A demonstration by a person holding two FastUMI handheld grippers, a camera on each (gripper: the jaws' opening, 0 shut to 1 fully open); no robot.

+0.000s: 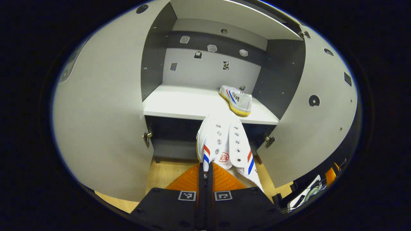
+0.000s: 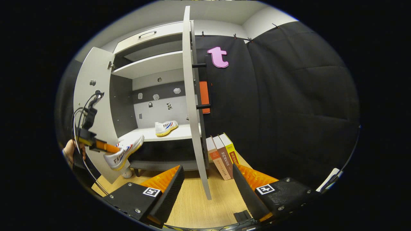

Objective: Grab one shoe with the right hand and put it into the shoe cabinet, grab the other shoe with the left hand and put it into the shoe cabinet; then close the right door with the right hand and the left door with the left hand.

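Note:
My left gripper (image 1: 205, 168) is shut on the collar of a white sneaker (image 1: 224, 144) with red and blue stripes, held in the air just in front of the cabinet shelf (image 1: 183, 104). The right gripper view shows that same sneaker (image 2: 123, 152) carried by the left gripper (image 2: 102, 147), toe toward the shelf. A second white sneaker (image 1: 236, 99) rests on the shelf's right side, seen again as the shoe (image 2: 166, 127) inside the cabinet. My right gripper (image 2: 207, 179) stands open, holding nothing, facing the edge of the open right door (image 2: 194, 106).
Both cabinet doors are swung wide: the left door (image 1: 102, 122) and the right door (image 1: 318, 109). Three books (image 2: 221, 154) lean against the black cloth wall beside the cabinet. Wooden floor (image 2: 205, 199) lies below. A hand (image 2: 69, 149) holds the left gripper.

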